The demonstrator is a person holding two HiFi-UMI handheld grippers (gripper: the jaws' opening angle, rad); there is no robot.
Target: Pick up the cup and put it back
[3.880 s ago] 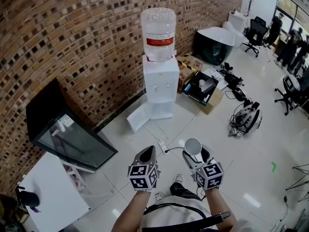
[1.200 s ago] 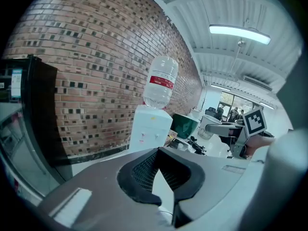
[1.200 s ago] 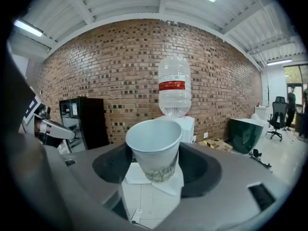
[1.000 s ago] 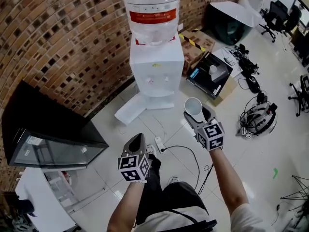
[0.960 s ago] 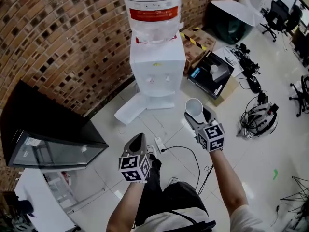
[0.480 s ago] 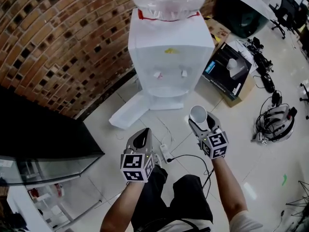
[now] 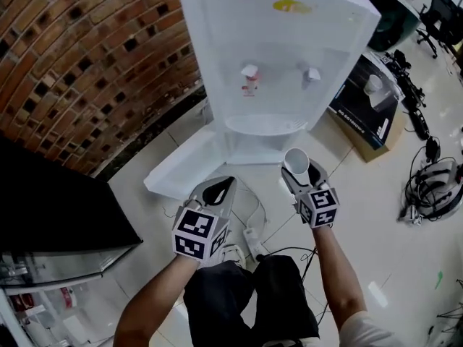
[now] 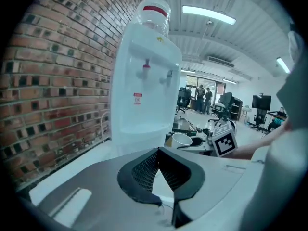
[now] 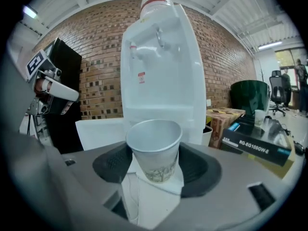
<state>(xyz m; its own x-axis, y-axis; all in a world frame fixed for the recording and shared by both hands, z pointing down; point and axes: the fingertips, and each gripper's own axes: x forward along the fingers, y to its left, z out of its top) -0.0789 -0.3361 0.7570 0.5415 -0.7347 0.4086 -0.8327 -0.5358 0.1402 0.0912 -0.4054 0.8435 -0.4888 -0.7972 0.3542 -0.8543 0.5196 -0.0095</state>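
One cup (image 9: pixel 154 150), mouth up, clamped in right gripper (image 7: pixel 298 172) jaws, left gripper (image 8: pixel 159 170) jaws together

Left claw (image 8: pixel 158 153) closed, empty; water dispenser (image 8: pixel 144 90) ahead; brick wall (image 8: pixel 53 81) left; cup (image 8: pixel 182 139) right.

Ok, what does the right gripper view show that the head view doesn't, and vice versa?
Right gripper view only: the bottle atop the dispenser, and the jaws pressing the cup on both sides. Head view only: the power strip and the person's arms. Both: cup, dispenser with its two taps, brick wall, left gripper.
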